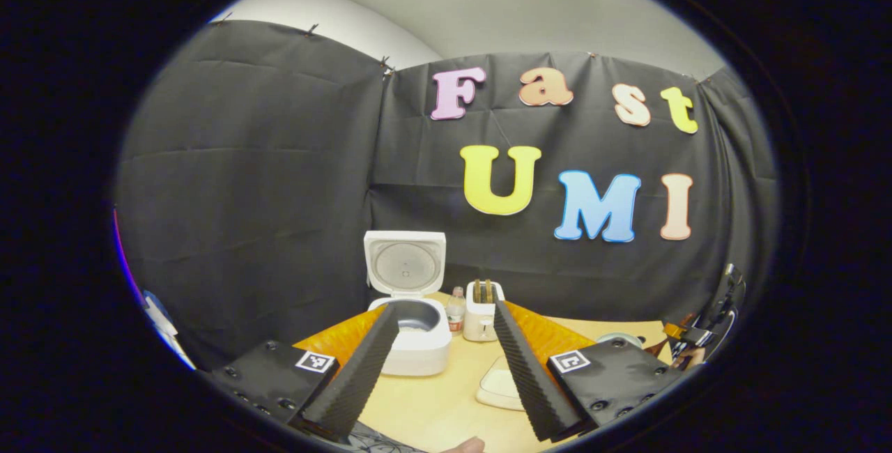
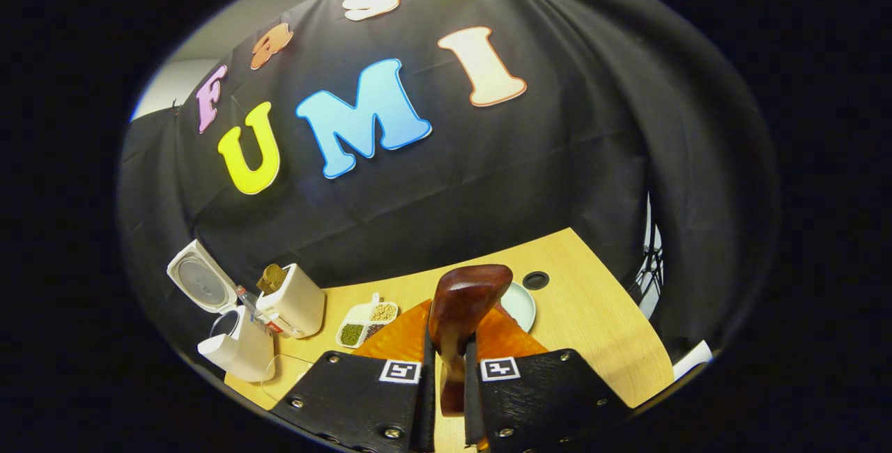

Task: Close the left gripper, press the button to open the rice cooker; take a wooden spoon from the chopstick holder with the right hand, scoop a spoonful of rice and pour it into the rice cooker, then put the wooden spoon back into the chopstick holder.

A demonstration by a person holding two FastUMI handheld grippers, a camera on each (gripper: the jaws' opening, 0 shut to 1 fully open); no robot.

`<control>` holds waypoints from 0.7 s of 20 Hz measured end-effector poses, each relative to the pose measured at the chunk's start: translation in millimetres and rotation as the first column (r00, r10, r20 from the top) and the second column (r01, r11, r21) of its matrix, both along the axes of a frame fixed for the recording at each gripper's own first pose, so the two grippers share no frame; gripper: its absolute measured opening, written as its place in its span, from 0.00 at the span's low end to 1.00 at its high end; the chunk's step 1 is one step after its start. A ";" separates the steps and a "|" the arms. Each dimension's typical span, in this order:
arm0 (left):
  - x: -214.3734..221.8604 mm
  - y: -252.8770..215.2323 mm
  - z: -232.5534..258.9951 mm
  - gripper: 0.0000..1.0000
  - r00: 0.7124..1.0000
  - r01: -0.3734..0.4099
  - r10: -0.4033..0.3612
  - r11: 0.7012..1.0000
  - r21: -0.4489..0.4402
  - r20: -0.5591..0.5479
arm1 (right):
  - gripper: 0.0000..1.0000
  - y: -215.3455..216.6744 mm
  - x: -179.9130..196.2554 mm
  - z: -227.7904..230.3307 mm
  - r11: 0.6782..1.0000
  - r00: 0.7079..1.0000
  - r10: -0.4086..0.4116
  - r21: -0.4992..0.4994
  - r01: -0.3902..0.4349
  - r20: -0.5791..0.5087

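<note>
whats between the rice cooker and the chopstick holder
A small bottle stands between the open rice cooker and the chopstick holder, seen in the left gripper view.

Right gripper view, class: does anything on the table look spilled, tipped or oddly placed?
Nothing stands out. The rice cooker stands upright with its lid open, the divided dish keeps its grains in their compartments, and the wooden spoon sits clamped in the right gripper.

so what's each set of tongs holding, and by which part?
Right tongs grip the dark brown wooden spoon by its handle, bowl raised. Left tongs open, holding nothing.
</note>
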State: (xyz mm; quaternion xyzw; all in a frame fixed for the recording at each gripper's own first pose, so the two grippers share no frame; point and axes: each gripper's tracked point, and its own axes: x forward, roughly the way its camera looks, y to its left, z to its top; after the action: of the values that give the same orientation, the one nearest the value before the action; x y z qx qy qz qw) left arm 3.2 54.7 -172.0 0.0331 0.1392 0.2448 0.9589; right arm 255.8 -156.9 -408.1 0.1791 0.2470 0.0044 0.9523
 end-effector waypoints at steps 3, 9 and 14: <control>4.9 -1.0 -2.7 0.93 1.000 -0.010 0.010 1.000 0.009 -0.018 | 0.17 -10.0 5.8 -26.3 0.999 0.999 -0.028 0.016 0.028 -0.038; 17.6 -9.1 -3.5 0.92 0.999 0.000 0.001 1.000 0.017 -0.040 | 0.17 -19.1 8.6 -72.9 0.994 0.989 -0.082 0.063 0.090 -0.120; 26.7 -15.0 -1.5 0.92 0.999 0.012 -0.012 1.000 0.008 -0.030 | 0.20 -23.6 -1.7 -92.1 0.994 0.984 -0.077 0.058 0.088 -0.162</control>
State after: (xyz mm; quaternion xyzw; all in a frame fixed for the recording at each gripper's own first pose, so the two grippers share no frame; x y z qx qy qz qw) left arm 29.9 39.7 -173.5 0.0415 0.1521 0.2392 0.9581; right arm 254.1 -180.5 -500.2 0.2197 0.3144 -0.0413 0.9226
